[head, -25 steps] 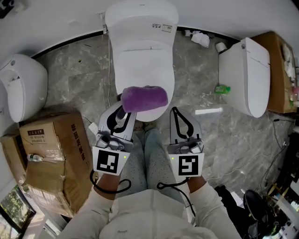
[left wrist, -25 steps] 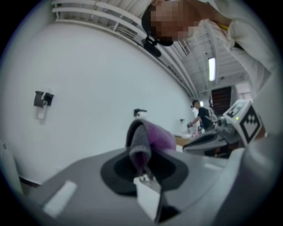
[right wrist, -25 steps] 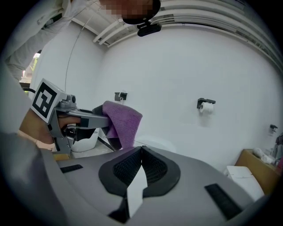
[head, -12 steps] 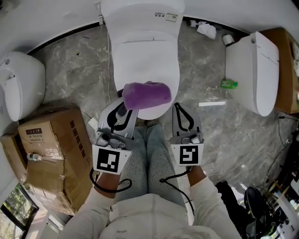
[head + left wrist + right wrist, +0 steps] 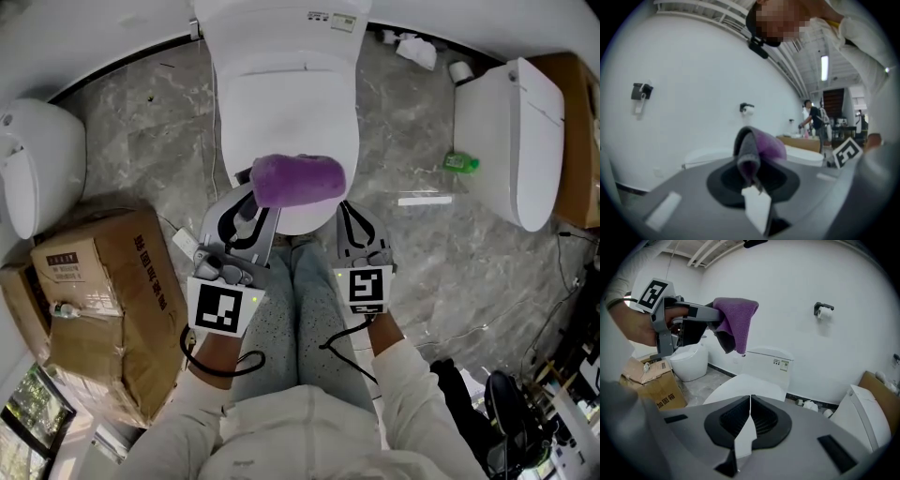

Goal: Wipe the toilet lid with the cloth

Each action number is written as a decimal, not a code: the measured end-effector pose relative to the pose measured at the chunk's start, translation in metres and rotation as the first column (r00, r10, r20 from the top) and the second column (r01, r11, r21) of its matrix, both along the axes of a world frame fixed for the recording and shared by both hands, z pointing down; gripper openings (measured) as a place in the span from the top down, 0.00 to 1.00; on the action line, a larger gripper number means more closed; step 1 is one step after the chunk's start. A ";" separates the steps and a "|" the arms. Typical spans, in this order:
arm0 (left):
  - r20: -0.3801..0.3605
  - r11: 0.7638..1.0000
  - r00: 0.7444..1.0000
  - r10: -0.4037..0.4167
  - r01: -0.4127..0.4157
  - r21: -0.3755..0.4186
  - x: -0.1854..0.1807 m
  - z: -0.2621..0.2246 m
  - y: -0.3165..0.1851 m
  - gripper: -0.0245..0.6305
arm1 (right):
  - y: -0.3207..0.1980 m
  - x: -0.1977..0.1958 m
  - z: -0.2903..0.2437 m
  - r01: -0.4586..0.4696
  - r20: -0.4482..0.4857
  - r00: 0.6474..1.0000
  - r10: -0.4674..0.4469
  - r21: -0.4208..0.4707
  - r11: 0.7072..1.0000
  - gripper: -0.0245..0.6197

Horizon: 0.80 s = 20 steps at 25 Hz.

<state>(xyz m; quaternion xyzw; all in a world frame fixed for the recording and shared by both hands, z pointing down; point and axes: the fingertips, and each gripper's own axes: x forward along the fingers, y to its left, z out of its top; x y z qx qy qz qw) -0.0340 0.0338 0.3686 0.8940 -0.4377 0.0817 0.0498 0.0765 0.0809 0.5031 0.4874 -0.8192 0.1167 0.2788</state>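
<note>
A white toilet with its lid (image 5: 286, 103) closed stands straight ahead of me; the right gripper view shows the lid (image 5: 740, 385) and the tank behind it. A purple cloth (image 5: 298, 179) hangs bunched over the front of the lid, pinched in my left gripper (image 5: 267, 202). In the left gripper view the cloth (image 5: 757, 147) fills the space between the jaws. The cloth (image 5: 736, 322) also shows at upper left of the right gripper view. My right gripper (image 5: 352, 220) is shut on nothing, just beside the lid's front right edge.
A cardboard box (image 5: 103, 309) stands on the floor at left, with a second white toilet (image 5: 37, 178) beyond it. Another toilet (image 5: 511, 141) stands at right, a green bottle (image 5: 461, 163) beside it. Cables lie on the floor at right. My legs are below the grippers.
Both grippers have come down toward the toilet lid, the right one more. The cloth stays held in the left gripper.
</note>
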 end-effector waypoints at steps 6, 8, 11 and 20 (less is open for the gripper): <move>0.014 0.999 1.000 -0.004 0.004 -0.043 0.008 0.023 0.007 0.88 | 0.007 0.009 0.035 -0.022 0.021 0.999 0.024 -0.084 0.996 0.94; 0.020 0.999 1.000 0.002 -0.001 -0.046 0.011 0.029 0.010 0.88 | 0.010 0.013 0.045 -0.036 0.036 0.999 0.040 -0.105 0.994 0.94; 0.006 0.998 1.000 -0.003 0.003 -0.058 0.013 0.037 0.013 0.88 | 0.014 0.018 0.059 -0.060 0.068 0.995 0.070 -0.140 0.988 0.94; 0.027 0.999 1.000 0.003 -0.002 -0.044 0.012 0.068 0.021 0.88 | 0.030 0.023 0.108 -0.120 0.175 0.971 0.163 -0.231 0.966 0.93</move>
